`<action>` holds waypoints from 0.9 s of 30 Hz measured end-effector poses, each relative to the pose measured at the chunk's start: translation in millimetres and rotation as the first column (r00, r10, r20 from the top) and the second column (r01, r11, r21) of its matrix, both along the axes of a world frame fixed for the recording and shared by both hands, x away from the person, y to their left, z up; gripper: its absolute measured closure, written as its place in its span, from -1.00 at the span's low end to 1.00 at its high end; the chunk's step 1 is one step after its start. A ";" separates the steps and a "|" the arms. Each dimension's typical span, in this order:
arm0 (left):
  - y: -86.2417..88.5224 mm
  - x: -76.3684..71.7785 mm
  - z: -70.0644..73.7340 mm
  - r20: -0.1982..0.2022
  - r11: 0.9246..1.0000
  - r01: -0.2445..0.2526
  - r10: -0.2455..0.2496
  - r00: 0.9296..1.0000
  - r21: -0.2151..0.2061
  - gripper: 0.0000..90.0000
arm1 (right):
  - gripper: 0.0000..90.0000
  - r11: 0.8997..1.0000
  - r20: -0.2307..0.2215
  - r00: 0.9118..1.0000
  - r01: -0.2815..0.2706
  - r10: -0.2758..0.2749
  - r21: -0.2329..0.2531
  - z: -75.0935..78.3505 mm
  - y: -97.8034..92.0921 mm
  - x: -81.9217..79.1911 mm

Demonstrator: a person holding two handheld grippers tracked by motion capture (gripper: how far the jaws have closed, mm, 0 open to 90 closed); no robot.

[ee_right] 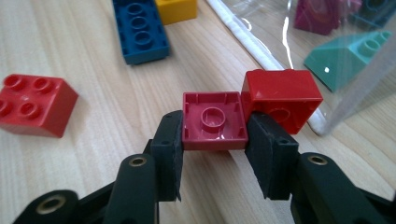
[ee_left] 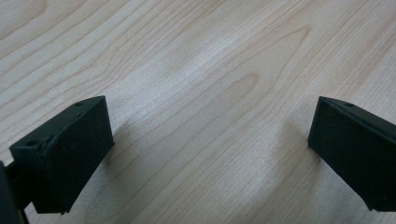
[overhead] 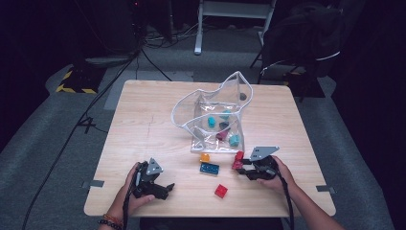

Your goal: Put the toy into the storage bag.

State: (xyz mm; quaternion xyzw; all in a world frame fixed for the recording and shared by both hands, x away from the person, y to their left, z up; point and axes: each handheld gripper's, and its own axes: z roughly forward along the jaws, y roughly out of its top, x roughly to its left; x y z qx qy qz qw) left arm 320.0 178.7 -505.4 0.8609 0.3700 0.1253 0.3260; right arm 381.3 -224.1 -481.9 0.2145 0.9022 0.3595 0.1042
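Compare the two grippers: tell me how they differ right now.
The right gripper has its jaws shut on a small dark red brick; the left gripper has its jaws wide open with nothing between them. In the high view the right gripper sits close to the clear bag and the loose bricks, while the left gripper rests over bare table, apart from them. Both are black and hand-held near the table's front edge.

black grippers [overhead: 167, 188] with grey plates [overhead: 263, 152], brass screws; beaded bracelets [overhead: 111, 221].
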 end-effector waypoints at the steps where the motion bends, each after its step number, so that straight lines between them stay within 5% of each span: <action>1: 0.0 0.0 0.0 0.000 1.000 0.000 0.000 1.000 0.000 -1.00 | 0.28 1.000 -0.003 1.000 0.005 -0.005 0.003 -1.2 -0.1 0.5; 4: 0.0 0.0 0.0 0.000 1.000 0.000 0.000 1.000 0.000 -1.00 | 0.15 1.000 -0.008 1.000 0.013 -0.013 -0.001 -3.3 -0.5 -0.1; 16: 0.0 0.0 0.0 0.000 1.000 0.000 0.000 1.000 0.000 -1.00 | 0.32 1.000 0.000 1.000 0.015 -0.015 -0.009 -10.1 -2.9 -3.8; 27: 0.0 0.0 0.0 0.000 1.000 0.000 0.000 1.000 0.000 -1.00 | 0.32 0.999 0.036 0.999 0.030 -0.031 0.028 6.5 -19.2 -11.1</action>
